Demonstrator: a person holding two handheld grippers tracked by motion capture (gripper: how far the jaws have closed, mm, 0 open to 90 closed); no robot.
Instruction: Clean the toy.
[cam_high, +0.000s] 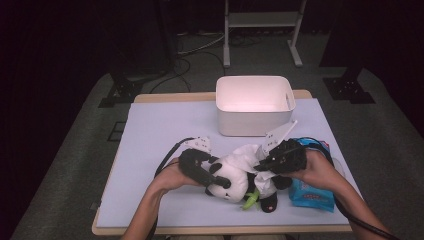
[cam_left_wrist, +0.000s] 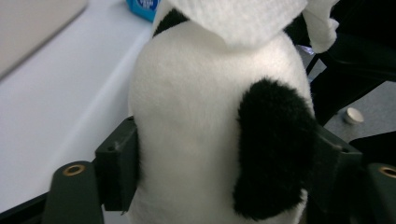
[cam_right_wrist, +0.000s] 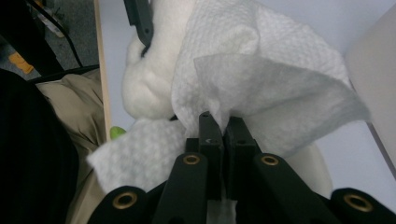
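**Panda held, wipe pinched over it**

Your left gripper (cam_high: 218, 181) has its jaws on either side of the panda (cam_high: 234, 175), pads pressing into the plush at the head; the toy lies near the table's (cam_high: 160, 125) front edge. It is light and soft, so it will squash and roll; grip it across the body, not the ear. Your right gripper (cam_right_wrist: 223, 128) has its jaws together, clamped on the wipe (cam_right_wrist: 243, 60) draped over the panda. The wipe looks thin and limp and may tear; pinch it by a folded edge. The bin (cam_high: 255, 102) stands behind, the blue pack (cam_high: 311, 192) to the right.
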